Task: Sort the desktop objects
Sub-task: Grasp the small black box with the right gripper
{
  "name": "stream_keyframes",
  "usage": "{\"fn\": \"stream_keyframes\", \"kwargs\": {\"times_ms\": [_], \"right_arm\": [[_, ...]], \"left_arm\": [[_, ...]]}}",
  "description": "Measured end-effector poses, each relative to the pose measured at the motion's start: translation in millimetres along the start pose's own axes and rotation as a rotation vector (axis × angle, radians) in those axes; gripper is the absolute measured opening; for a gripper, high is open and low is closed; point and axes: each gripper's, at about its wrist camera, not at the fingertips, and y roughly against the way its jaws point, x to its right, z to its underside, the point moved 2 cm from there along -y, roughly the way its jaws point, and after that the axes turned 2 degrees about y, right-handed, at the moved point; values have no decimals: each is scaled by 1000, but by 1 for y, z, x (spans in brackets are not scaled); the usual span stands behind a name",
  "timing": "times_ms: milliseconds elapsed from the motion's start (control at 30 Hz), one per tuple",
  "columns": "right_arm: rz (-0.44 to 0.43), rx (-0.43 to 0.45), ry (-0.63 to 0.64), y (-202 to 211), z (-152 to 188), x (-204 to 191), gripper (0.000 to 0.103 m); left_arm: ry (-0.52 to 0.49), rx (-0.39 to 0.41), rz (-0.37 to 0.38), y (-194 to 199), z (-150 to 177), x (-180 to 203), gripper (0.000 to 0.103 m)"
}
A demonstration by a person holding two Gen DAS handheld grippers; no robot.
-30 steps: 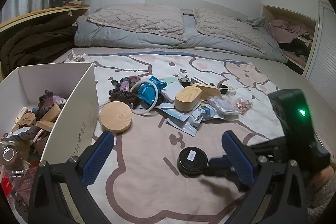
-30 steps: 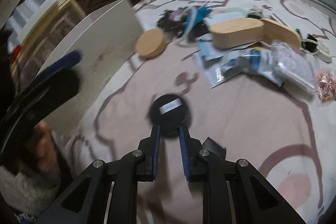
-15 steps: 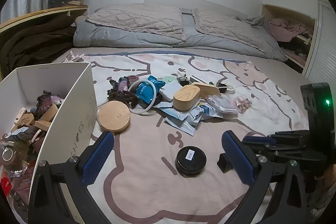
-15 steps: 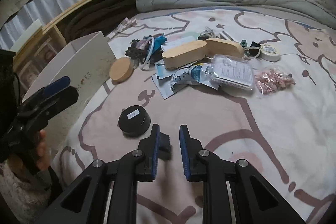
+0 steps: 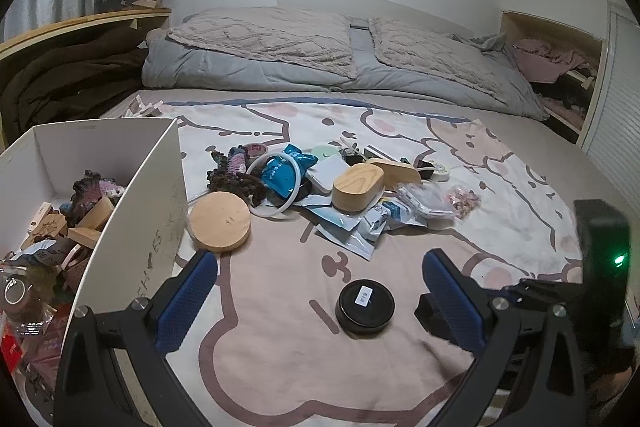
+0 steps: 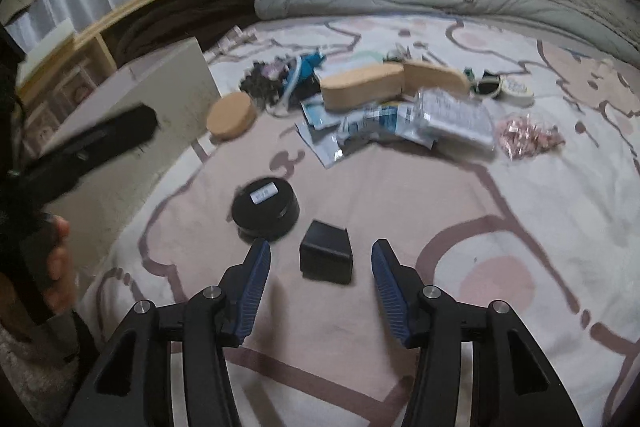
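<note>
Right gripper (image 6: 320,259) is low over the bed (image 6: 460,195), its jaws opening with a small black box (image 6: 326,257) sitting between them, pads clear of it on both sides. A round black tin (image 6: 265,207) sits at about 11 o'clock from the box, just beside it. The rest of the pile is further up toward 12: a wooden oval case (image 6: 362,85), a round wooden lid (image 6: 231,115), packets (image 6: 452,117). In the left wrist view, the left gripper (image 5: 320,291) has its jaws wide with nothing in them, and the white sorting box (image 5: 132,211) stands at 9 o'clock, already holding bits.
</note>
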Motion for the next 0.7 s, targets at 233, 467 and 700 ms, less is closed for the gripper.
{"fn": "stream_keyframes", "kwargs": {"times_ms": [233, 467, 700], "right_arm": [[21, 26, -19, -2, -1, -2, 29], [39, 41, -13, 5, -1, -1, 29], [74, 60, -72, 19, -4, 19, 29]], "left_arm": [[-8, -6, 6, -3, 3, 4, 103], [13, -45, 49, -12, 7, 6, 101], [-19, -93, 43, -26, 16, 14, 96]]}}
